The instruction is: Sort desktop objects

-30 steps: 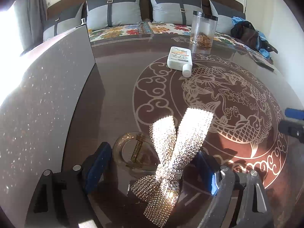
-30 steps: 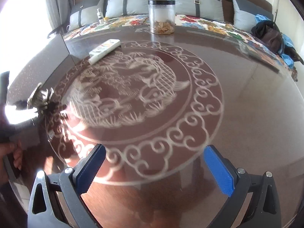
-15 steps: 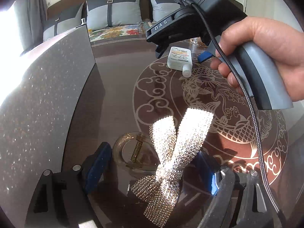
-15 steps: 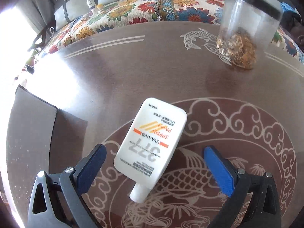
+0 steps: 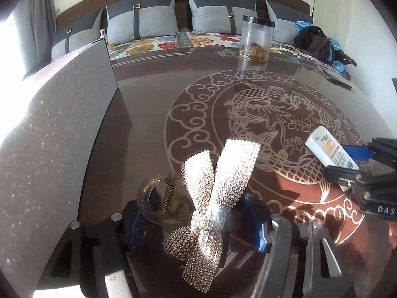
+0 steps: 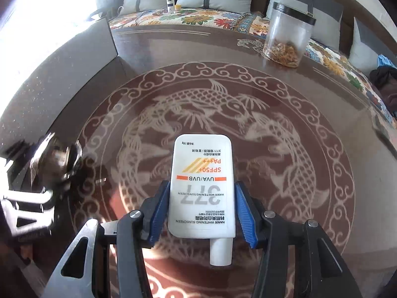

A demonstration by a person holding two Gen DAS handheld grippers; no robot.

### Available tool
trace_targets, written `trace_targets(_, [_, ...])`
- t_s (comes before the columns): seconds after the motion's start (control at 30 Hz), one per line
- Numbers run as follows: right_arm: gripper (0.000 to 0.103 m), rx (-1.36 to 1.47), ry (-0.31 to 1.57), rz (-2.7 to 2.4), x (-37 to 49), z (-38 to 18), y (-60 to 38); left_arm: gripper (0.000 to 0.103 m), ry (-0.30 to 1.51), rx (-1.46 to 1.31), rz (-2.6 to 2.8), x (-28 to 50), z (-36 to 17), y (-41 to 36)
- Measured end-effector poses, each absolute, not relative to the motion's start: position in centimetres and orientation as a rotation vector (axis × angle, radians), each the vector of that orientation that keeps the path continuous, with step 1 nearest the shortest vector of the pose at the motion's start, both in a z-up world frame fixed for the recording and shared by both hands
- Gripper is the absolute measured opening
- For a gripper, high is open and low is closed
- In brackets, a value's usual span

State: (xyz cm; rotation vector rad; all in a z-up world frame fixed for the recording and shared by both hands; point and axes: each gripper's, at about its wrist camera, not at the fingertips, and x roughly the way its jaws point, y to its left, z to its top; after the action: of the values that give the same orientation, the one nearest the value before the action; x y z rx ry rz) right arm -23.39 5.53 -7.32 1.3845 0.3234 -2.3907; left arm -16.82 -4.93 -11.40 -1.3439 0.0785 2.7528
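My left gripper (image 5: 198,221) is shut on a rhinestone bow hair clip (image 5: 213,191) with a clear claw and gold spring (image 5: 158,198), held above the dark patterned table (image 5: 158,104). My right gripper (image 6: 201,211) is shut on a white sunscreen tube (image 6: 202,186), cap toward the camera, above the table's dragon pattern (image 6: 198,114). The tube (image 5: 330,149) and right gripper (image 5: 367,173) show at the right edge of the left wrist view. The clip and left gripper appear blurred at the left of the right wrist view (image 6: 54,161).
A clear jar with a black lid (image 5: 256,39) (image 6: 287,37) stands at the table's far edge. A dark speckled panel (image 5: 54,129) stands along the left. A sofa with grey cushions (image 5: 144,17) lies behind, with a small bottle (image 6: 170,0) on it.
The right gripper closed on the sunscreen tube, lifted it and carried it from the far middle of the table toward the near right. The left gripper held still with the clip.
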Motion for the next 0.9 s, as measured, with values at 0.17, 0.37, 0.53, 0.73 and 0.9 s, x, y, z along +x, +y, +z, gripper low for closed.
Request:
trace_targets(0.17, [0.052, 1.317, 0.292, -2.468, -12.7, -7.3, 11.1, 0.06, 0.048, -1.337, 2.745, -12.4, -11.4, -3.0])
trace_targets(0.37, [0.056, 1.275, 0.233, -2.585, -7.5, -7.3, 15.0, 0.066, 0.047, -1.359, 2.783, -8.5, -11.6, -0.6])
trace_targets(0.53, [0.072, 1.285, 0.174, -2.653, -8.0, -7.7, 15.7, 0.083, 0.026, -1.392, 2.802, -8.8, -11.9, -1.1])
trace_targets(0.73, [0.088, 1.316, 0.139, -2.691, -9.1, -8.1, 16.0, 0.085, 0.023, -1.397, 2.808, -8.7, -12.0, -1.2])
trace_targets(0.9, [0.092, 1.33, 0.13, -2.698, -9.3, -8.3, 16.1, 0.085, 0.024, -1.397, 2.808, -8.7, -12.0, -1.2])
